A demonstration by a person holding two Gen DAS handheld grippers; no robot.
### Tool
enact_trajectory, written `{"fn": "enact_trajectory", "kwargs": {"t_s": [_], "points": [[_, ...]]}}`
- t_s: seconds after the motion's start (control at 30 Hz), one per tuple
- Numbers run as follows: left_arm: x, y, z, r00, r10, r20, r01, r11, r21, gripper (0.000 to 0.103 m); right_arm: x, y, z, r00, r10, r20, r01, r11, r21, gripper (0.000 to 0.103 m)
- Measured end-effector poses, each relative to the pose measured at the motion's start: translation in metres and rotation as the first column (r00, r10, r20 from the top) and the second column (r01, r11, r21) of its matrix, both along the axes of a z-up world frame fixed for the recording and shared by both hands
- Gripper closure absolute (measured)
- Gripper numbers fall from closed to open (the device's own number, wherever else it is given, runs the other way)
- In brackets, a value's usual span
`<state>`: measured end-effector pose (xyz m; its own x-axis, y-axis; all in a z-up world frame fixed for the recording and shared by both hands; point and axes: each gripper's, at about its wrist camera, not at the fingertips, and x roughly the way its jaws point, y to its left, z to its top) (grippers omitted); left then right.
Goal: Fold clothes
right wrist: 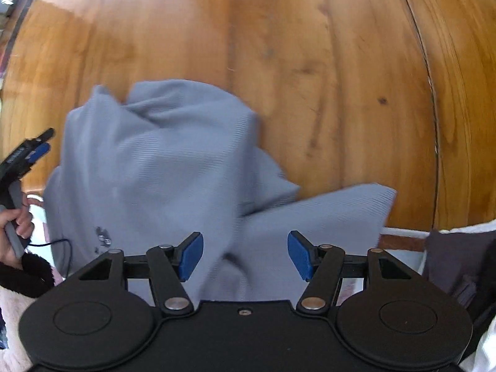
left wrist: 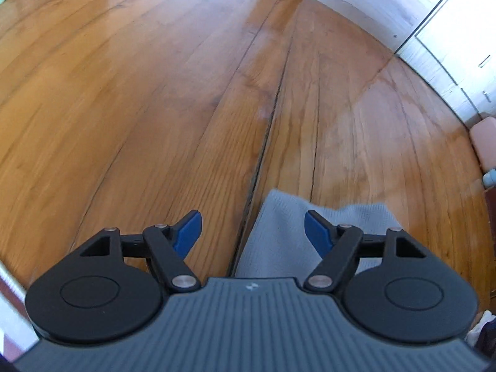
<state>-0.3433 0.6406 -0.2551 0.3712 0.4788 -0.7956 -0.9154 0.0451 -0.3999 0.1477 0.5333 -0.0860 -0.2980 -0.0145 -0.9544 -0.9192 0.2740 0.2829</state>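
Observation:
A grey-blue knit garment (right wrist: pixel 161 167) lies crumpled on the wooden table (right wrist: pixel 310 62), one sleeve or flap stretched toward the right edge. My right gripper (right wrist: pixel 245 255) hovers open just above its near part, blue pads (right wrist: pixel 191 257) wide apart with nothing between them. In the left wrist view a corner of the same garment (left wrist: pixel 279 235) shows under my open left gripper (left wrist: pixel 252 235), whose right pad sits over the cloth. The left gripper (right wrist: pixel 34 152) also appears at the far left of the right wrist view, held by a hand (right wrist: pixel 15 226).
White cabinet doors (left wrist: pixel 434 24) stand beyond the table's far right edge. A pink object (left wrist: pixel 485 142) sits at the right rim. A dark cloth (right wrist: pixel 458 263) lies off the table's near right corner. A thin black cable (right wrist: pixel 62 245) trails by the hand.

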Motion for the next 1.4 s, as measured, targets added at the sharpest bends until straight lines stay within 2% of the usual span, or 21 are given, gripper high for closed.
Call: {"fn": "enact_trajectory", "kwargs": {"t_s": [0.1,0.23,0.37,0.43,0.47,0.57,0.6,0.63,0.67,0.7,0.8,0.9,0.97,1.0,1.03,1.1,1.17,1.2,1.3,1.37,1.4], "points": [[0.001,0.008,-0.01,0.998,-0.025,0.056,0.025,1.0,-0.007,0.03,0.013,0.006,-0.017,0.999,-0.026,-0.047,0.024,0.999,-0.038,0.037],[0.006,0.014,-0.022,0.99,-0.066,0.126,0.069,0.997,-0.021,0.028,0.015,0.027,-0.029,0.992,-0.071,-0.104,0.07,0.997,-0.012,0.037],[0.024,0.014,-0.035,0.986,-0.117,0.116,0.12,0.993,-0.017,0.025,0.011,0.047,-0.045,0.97,-0.139,-0.201,0.151,0.987,0.047,0.035],[0.033,0.009,-0.035,0.983,-0.139,0.119,0.138,0.99,0.016,0.025,0.011,0.053,-0.056,0.954,-0.182,-0.237,0.203,0.977,0.065,0.033],[0.036,0.008,-0.035,0.981,-0.15,0.119,0.148,0.989,0.027,0.025,0.01,0.055,-0.062,0.948,-0.203,-0.244,0.227,0.971,0.073,0.033],[0.05,0.008,-0.034,0.982,-0.171,0.076,0.167,0.984,0.059,0.027,0.0,0.05,-0.07,0.962,-0.246,-0.115,0.263,0.951,0.161,0.033],[0.054,0.008,-0.033,0.982,-0.177,0.061,0.173,0.983,0.069,0.039,-0.006,0.047,-0.071,0.968,-0.237,-0.078,0.248,0.951,0.187,0.036],[0.058,0.008,-0.033,0.981,-0.186,0.051,0.182,0.98,0.078,0.073,-0.015,0.044,-0.069,0.981,-0.18,-0.077,0.192,0.96,0.206,0.064],[0.059,0.007,-0.029,0.977,-0.203,0.057,0.199,0.977,0.08,0.092,-0.024,0.041,-0.068,0.99,-0.122,-0.074,0.136,0.965,0.225,0.083],[0.06,0.005,-0.026,0.973,-0.221,0.063,0.216,0.973,0.082,0.096,-0.034,0.038,-0.066,0.995,-0.065,-0.07,0.081,0.965,0.248,0.097],[0.052,-0.011,0.004,0.959,-0.254,0.123,0.238,0.962,0.133,0.096,-0.057,0.018,-0.025,0.996,0.08,-0.025,-0.06,0.892,0.449,0.097],[0.023,-0.041,0.042,0.943,-0.275,0.189,0.239,0.952,0.191,0.096,-0.088,-0.014,0.019,0.953,0.301,-0.009,-0.247,0.799,0.548,0.097],[0.003,-0.056,0.046,0.939,-0.264,0.218,0.224,0.955,0.192,0.097,-0.114,-0.049,0.029,0.871,0.487,-0.061,-0.386,0.757,0.527,0.097],[-0.006,-0.058,0.037,0.942,-0.248,0.228,0.22,0.965,0.142,0.096,-0.127,-0.066,0.033,0.818,0.569,-0.089,-0.451,0.728,0.516,0.097],[-0.01,-0.055,0.024,0.944,-0.23,0.235,0.223,0.973,0.058,0.096,-0.139,-0.086,0.025,0.773,0.623,-0.12,-0.505,0.719,0.477,0.097],[-0.023,-0.052,-0.001,0.948,-0.177,0.264,0.209,0.973,-0.1,0.096,-0.16,-0.116,-0.005,0.719,0.676,-0.159,-0.597,0.719,0.356,0.097],[-0.033,-0.051,-0.008,0.95,-0.138,0.281,0.187,0.97,-0.157,0.094,-0.172,-0.135,-0.032,0.706,0.699,-0.114,-0.66,0.707,0.253,0.097],[-0.033,-0.052,-0.003,0.96,-0.141,0.243,0.178,0.975,-0.136,0.094,-0.175,-0.139,-0.042,0.706,0.702,-0.094,-0.673,0.706,0.22,0.096],[-0.032,-0.055,0.015,0.983,-0.139,0.12,0.144,0.989,-0.034,0.08,-0.171,-0.136,-0.048,0.734,0.675,-0.08,-0.658,0.735,0.163,0.089],[-0.028,-0.061,0.03,0.985,-0.155,0.078,0.149,0.986,0.068,0.073,-0.157,-0.126,-0.037,0.759,0.636,-0.138,-0.619,0.771,0.149,0.076],[-0.024,-0.063,0.037,0.981,-0.178,0.071,0.169,0.979,0.115,0.068,-0.149,-0.122,-0.031,0.771,0.615,-0.164,-0.598,0.788,0.145,0.062]]}}
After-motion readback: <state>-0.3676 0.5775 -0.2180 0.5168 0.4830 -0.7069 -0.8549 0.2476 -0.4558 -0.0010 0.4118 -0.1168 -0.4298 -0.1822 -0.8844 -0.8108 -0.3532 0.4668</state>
